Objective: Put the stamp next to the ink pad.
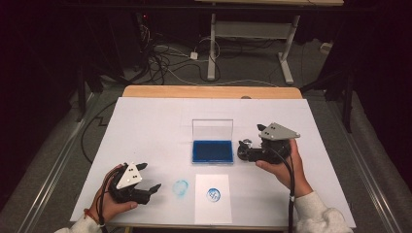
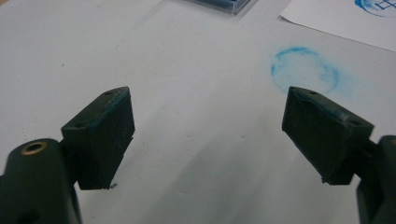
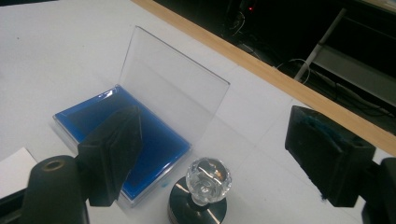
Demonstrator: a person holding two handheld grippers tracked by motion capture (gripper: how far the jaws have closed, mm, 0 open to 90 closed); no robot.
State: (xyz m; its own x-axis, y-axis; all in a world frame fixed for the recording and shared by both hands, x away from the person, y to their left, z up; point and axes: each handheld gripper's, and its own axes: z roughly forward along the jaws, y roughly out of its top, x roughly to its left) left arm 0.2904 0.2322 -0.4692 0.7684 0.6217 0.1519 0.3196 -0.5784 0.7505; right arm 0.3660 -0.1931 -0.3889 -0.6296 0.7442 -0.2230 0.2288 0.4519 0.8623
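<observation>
Two open jaws of your right gripper (image 3: 210,140) flank the glass-knobbed stamp (image 3: 201,193), which stands upright between them just right of the blue ink pad (image 3: 159,140), while your left gripper (image 1: 145,182), also open, idles far left.

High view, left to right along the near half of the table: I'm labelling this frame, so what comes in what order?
Left claw → smudged blue ring on the table → white paper sheet with a blue stamp print → right claw, farther back beside the ink pad.
</observation>
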